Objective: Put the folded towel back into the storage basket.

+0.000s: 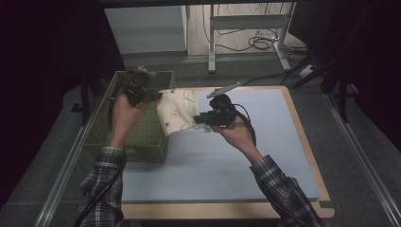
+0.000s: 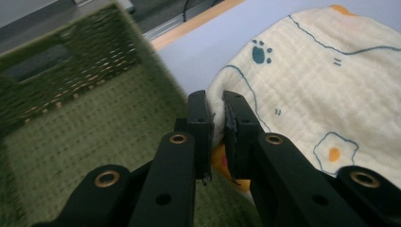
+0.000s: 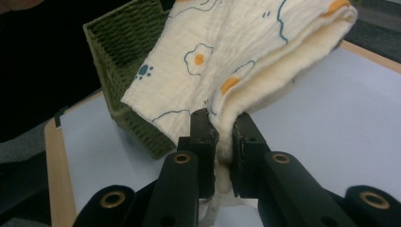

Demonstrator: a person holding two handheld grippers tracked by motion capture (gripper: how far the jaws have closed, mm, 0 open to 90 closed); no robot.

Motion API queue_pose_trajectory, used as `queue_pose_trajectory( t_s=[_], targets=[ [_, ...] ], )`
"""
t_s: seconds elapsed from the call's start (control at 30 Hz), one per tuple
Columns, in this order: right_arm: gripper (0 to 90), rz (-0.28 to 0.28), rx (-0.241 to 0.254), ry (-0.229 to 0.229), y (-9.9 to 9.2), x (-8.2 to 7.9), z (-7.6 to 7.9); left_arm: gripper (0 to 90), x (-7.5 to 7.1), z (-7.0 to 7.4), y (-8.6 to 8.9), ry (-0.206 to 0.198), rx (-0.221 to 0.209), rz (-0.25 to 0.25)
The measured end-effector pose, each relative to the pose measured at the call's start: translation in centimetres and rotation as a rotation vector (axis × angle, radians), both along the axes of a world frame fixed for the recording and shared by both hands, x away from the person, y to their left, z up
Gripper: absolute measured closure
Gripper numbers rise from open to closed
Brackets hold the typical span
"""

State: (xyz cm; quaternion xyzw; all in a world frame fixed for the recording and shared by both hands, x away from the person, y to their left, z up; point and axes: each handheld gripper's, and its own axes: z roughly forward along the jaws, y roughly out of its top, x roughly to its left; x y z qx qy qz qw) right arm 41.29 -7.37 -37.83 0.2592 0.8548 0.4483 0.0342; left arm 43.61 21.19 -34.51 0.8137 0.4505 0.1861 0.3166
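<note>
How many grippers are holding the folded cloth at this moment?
2. The left gripper pinches the cloth at its edge over the green basket; the right gripper pinches its opposite edge above the table.

- The folded cloth (image 3: pixel 246 52) I hold is soft, crinkled cream muslin.
- My basket (image 1: pixel 146 127) is rough green weave.
- The table top (image 1: pixel 265 142) looks smooth, matt, wood-edged.

No readable text, labels, brands or numbers on anything.
</note>
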Motion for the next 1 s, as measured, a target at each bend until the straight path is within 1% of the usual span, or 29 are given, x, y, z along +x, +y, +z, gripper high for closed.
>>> queue_pose_trajectory(
  t_s=[0.17, 0.2, 0.23, 0.37, 0.47, 0.63, 0.93, 1.0],
  targets=[
    [81.0, 0.021, 0.018, 0.011, 2.6, 0.4, 0.2, 82.3, -0.2, 0.3, 2.2, -0.009, 0.007, 0.043],
    [80.9, 0.025, 0.019, 0.011, 3.0, 0.5, 0.3, 82.3, -0.3, 0.4, 2.8, -0.011, 0.007, 0.060],
    [81.0, 0.030, 0.025, 0.015, 3.9, 0.6, 0.3, 82.3, -0.3, 0.4, 3.2, -0.013, 0.009, 0.067],
    [81.0, 0.047, 0.021, 0.015, 6.1, 0.6, 0.4, 82.3, -0.5, 0.4, 4.8, -0.019, 0.021, 0.103],
    [81.0, 0.056, 0.023, 0.014, 7.8, 0.6, 0.3, 82.2, -0.6, 0.1, 6.1, -0.021, 0.034, 0.131],
    [81.0, 0.077, 0.010, 0.011, 11.2, 0.4, 0.0, 82.1, -0.9, -0.7, 8.2, -0.019, 0.061, 0.177],
    [80.9, 0.116, -0.016, 0.017, 16.9, -0.1, -1.4, 81.9, -1.5, -1.8, 11.6, -0.015, 0.079, 0.240],
    [80.9, 0.119, -0.024, 0.018, 17.7, -0.2, -1.6, 81.9, -1.7, -1.9, 12.1, -0.016, 0.077, 0.249]
  ],
)
